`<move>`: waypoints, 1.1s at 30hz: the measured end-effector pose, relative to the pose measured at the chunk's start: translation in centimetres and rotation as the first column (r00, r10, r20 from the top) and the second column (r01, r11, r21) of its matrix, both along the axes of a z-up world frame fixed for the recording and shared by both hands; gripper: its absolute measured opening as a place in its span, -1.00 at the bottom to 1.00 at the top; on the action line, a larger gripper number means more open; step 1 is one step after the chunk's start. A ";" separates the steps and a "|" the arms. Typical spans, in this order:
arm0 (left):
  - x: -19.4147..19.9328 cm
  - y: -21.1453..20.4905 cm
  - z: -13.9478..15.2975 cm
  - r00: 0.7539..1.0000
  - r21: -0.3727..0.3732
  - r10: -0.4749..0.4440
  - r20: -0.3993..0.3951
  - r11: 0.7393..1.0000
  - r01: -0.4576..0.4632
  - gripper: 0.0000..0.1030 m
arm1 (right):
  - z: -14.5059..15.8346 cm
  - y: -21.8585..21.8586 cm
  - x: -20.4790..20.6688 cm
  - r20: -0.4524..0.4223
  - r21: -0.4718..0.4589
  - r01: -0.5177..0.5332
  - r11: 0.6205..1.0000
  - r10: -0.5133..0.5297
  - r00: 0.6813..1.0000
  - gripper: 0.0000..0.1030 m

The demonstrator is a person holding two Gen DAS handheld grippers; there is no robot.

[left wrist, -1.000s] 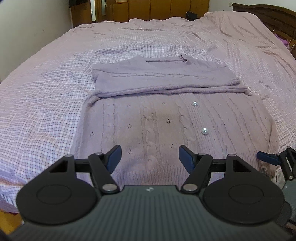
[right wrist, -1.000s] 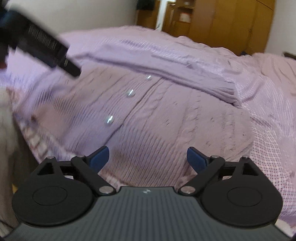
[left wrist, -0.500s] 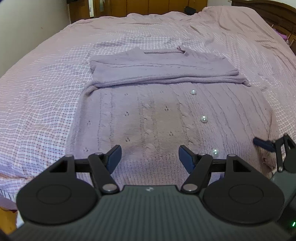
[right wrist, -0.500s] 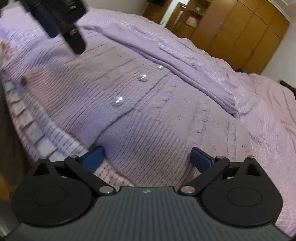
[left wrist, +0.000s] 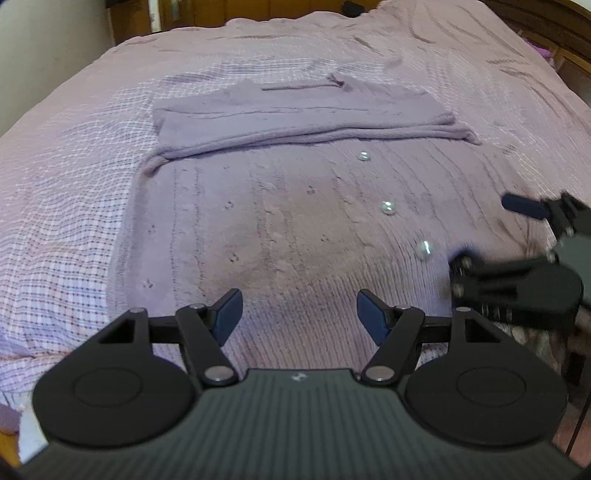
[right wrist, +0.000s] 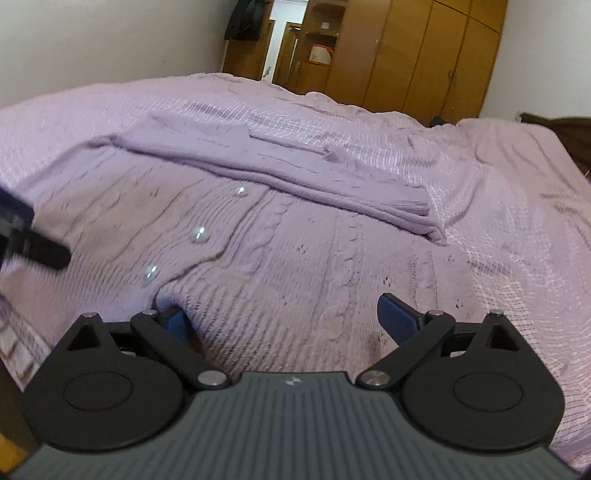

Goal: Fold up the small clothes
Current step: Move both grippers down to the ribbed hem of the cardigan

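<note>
A lilac knitted cardigan [left wrist: 288, 206] with pearl buttons [left wrist: 388, 208] lies flat on the bed, its sleeves folded across the upper part [left wrist: 295, 122]. My left gripper [left wrist: 297, 314] is open and empty over the cardigan's near hem. My right gripper [right wrist: 288, 317] is open at the hem, which bulges up between the fingers; its left finger [right wrist: 177, 325] presses into the knit just below the lowest button [right wrist: 150, 272]. The right gripper also shows blurred in the left wrist view [left wrist: 517, 258]. The cardigan fills the right wrist view [right wrist: 295, 240].
The bed is covered with a lilac checked bedspread [left wrist: 66, 206]. Its near edge lies just below the grippers. Wooden wardrobes [right wrist: 406, 55] stand beyond the far side, and a dark headboard [left wrist: 546, 22] is at the right. A white wall [right wrist: 110, 40] runs along the left.
Both grippers have moved down and closer to the cardigan's near hem. The right gripper has come in beside the left and its left finger now digs into the knit.
</note>
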State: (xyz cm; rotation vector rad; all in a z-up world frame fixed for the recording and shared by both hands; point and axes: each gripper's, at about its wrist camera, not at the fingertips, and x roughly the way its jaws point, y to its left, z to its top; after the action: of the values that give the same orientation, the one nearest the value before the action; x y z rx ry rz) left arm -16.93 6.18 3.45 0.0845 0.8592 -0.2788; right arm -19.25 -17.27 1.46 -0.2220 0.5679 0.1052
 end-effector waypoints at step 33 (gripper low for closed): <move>-0.9 -0.4 -0.8 0.990 0.224 -0.074 0.120 0.974 0.046 0.63 | 1.1 -2.8 -1.8 -0.120 0.054 -0.059 0.997 0.065 0.991 0.84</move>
State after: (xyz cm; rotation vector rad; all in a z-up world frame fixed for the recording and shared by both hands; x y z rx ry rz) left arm -17.83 5.81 2.68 0.3327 0.7581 -0.2310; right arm -21.09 -20.08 2.60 -0.1850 0.6788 0.1943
